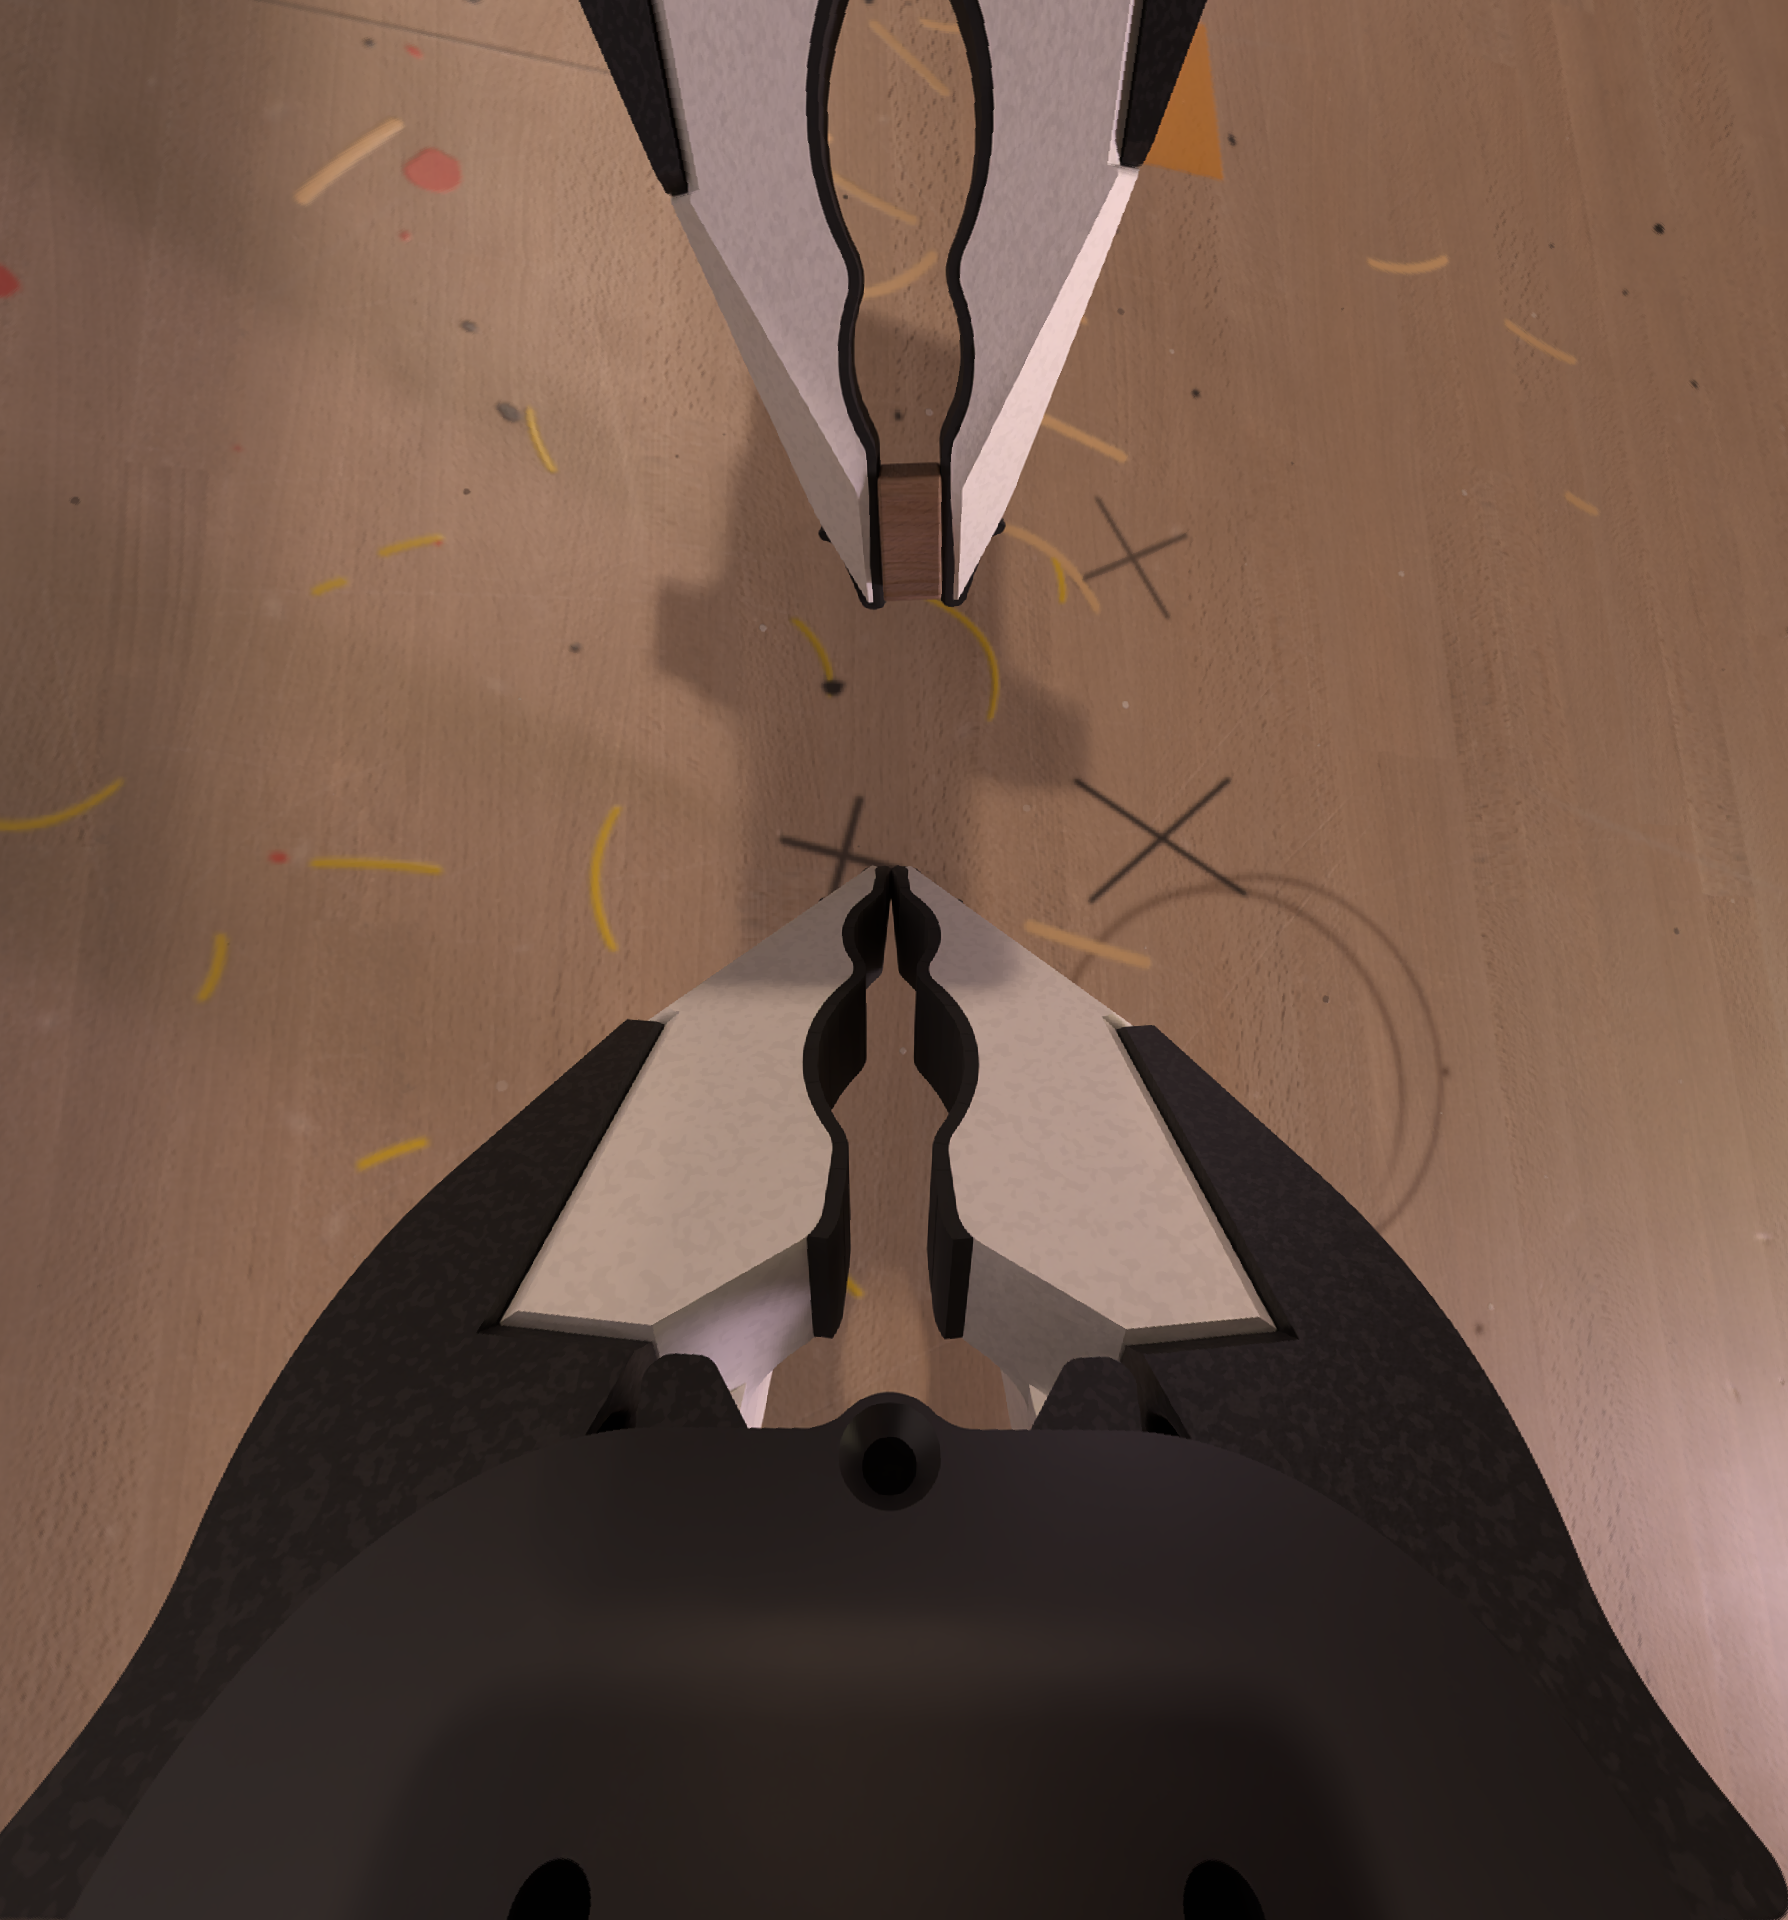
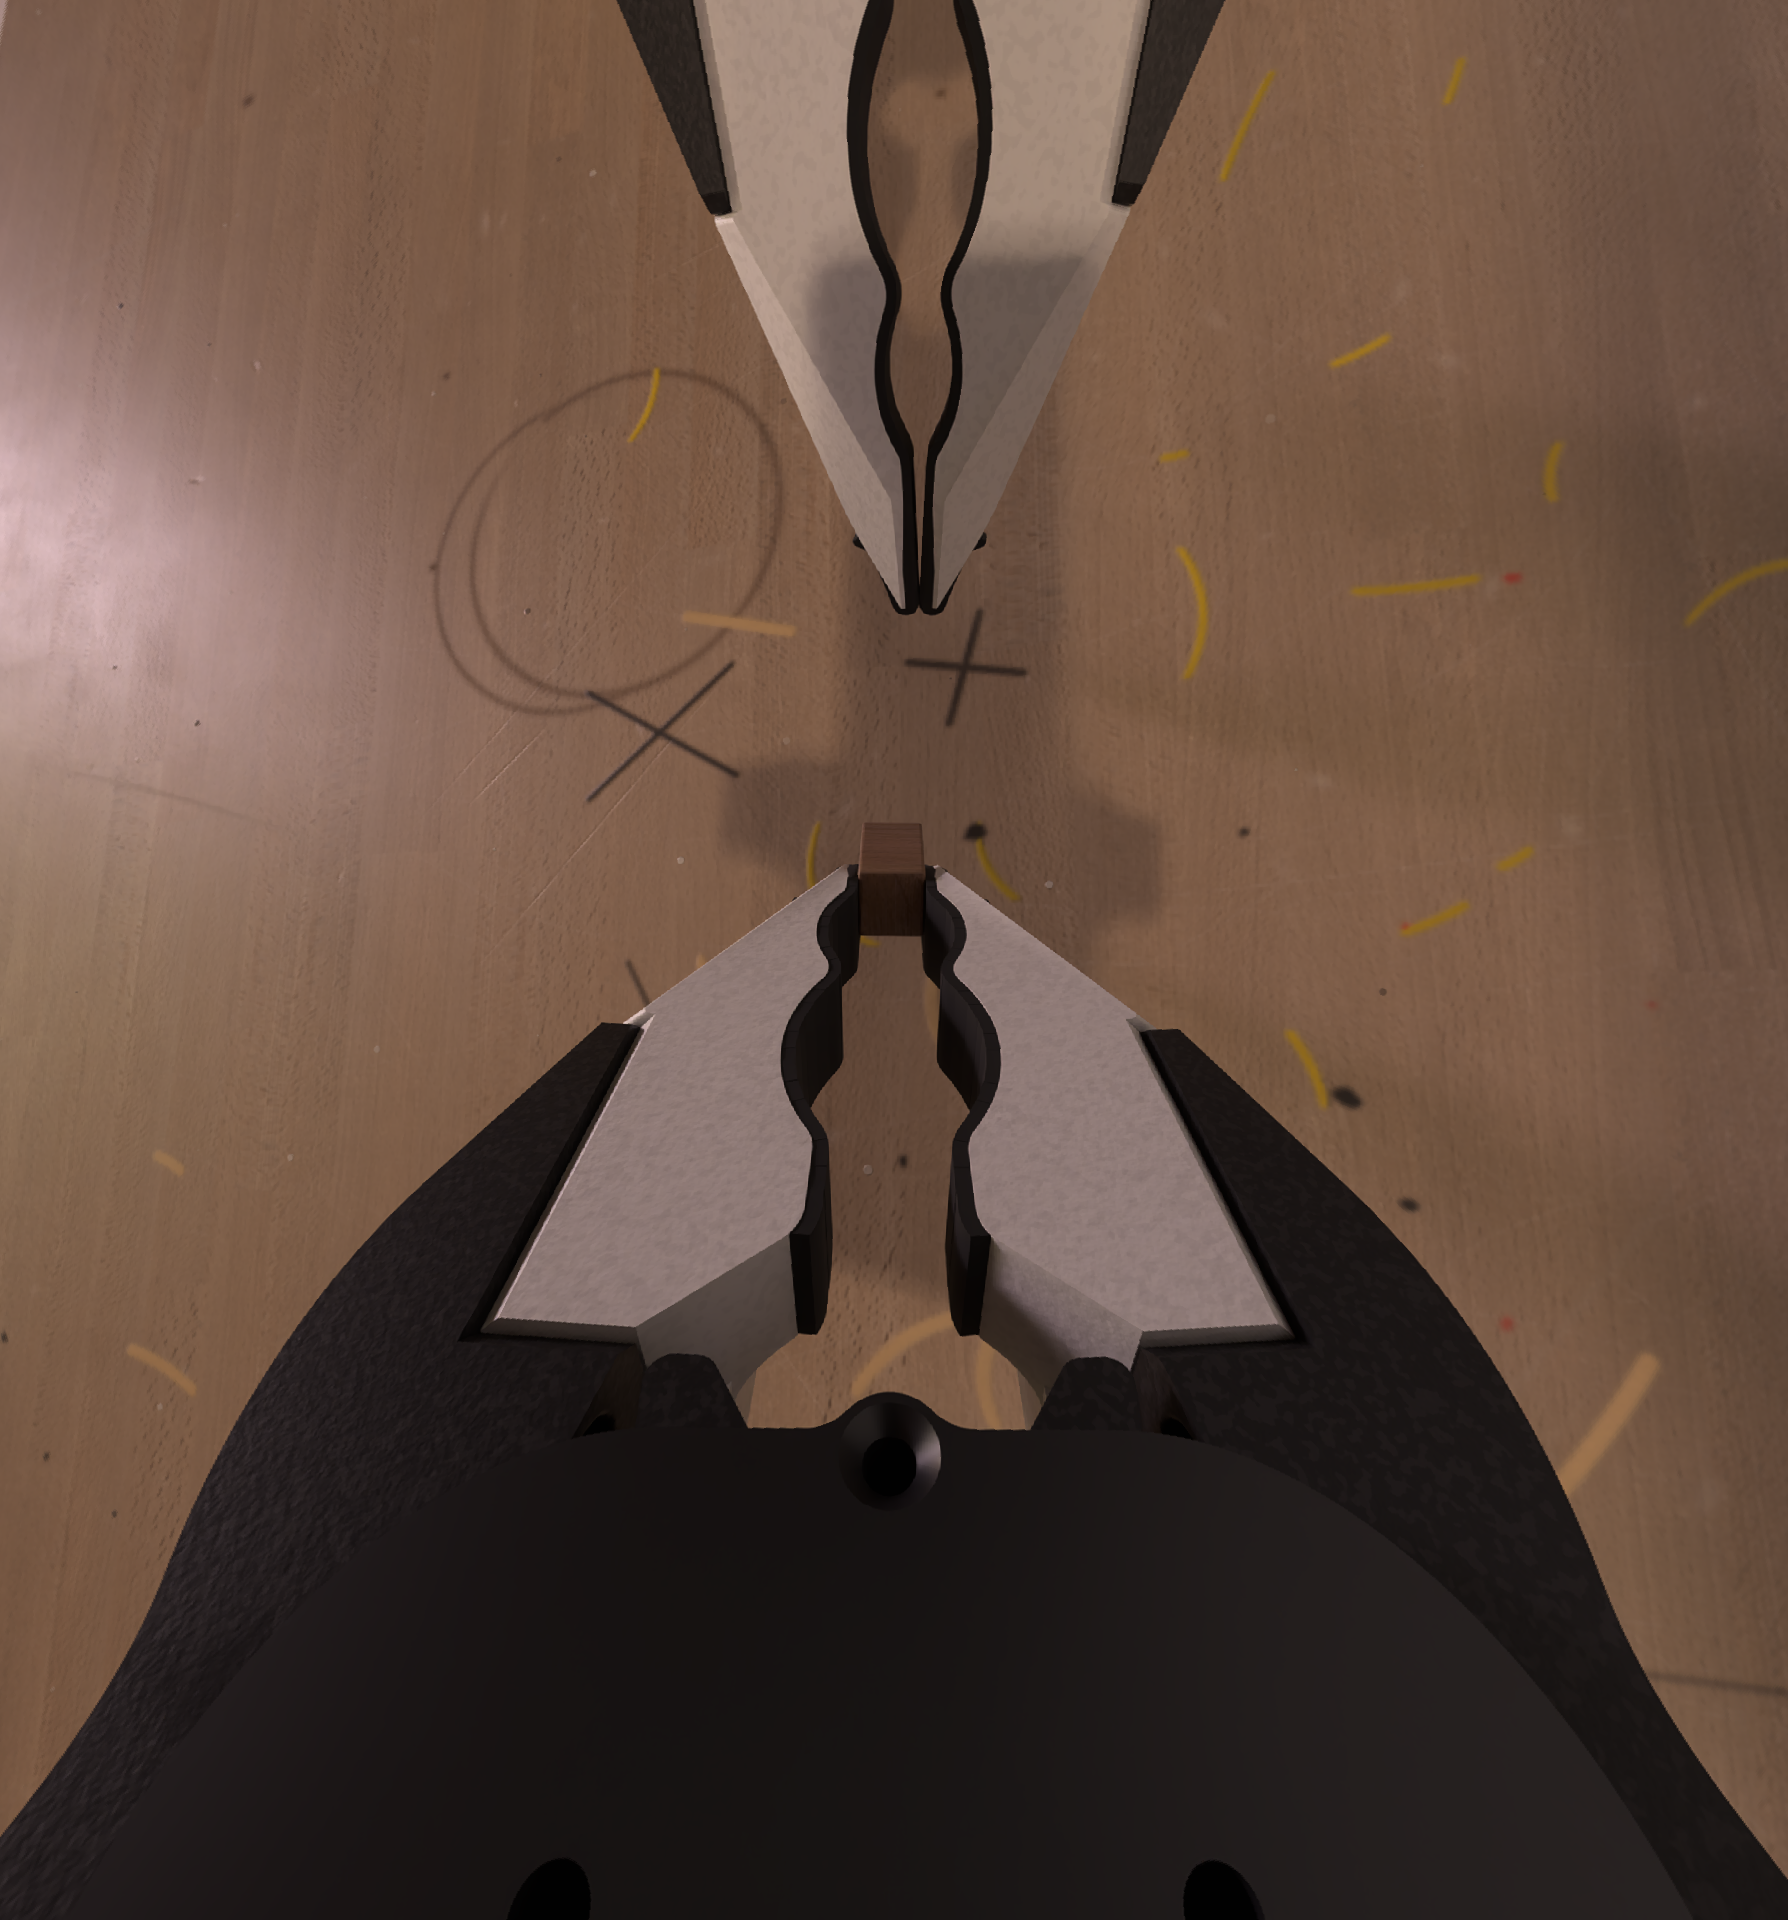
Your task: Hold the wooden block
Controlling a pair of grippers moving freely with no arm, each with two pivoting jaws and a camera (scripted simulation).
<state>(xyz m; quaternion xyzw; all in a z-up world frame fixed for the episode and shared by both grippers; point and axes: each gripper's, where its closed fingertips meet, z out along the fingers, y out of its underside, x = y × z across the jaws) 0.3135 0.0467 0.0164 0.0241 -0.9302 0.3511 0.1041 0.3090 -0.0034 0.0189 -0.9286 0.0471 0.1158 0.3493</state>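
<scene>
Right hand-held gripper (image 2: 892, 902): we saw it closed on the wooden block (image 2: 891, 883), the two tips pressing its opposite sides, only as far apart as the block is wide.
Wooden block: small and dark brown, it sat at the very tips of the right hand-held gripper, a little of it standing out past them. In the left wrist view the same block (image 1: 909, 532) showed between the far tips (image 1: 909, 597).
Height of the block: a shadow lay on the table (image 2: 246, 935) beside the tips, apart from the block, so we judged the block was lifted off the table, but we could not be sure how much.
Left hand-held gripper (image 1: 890, 883): we saw its tips pressed together with nothing between them. It faced the right one, tips toward tips, with a clear gap between.
Table: light wood, with yellow curved strokes, red and dark spots, black crosses (image 2: 966, 667) and a thin drawn circle (image 2: 609, 540). An orange patch (image 1: 1191, 114) showed at the far edge of the left wrist view.
Step in hand: we judged the grasp was already made and the holding itself was the step.
Next move: we thought it called only for steady pressure and no tilting, because the grip was at the tips and the block could slip out forward.
</scene>
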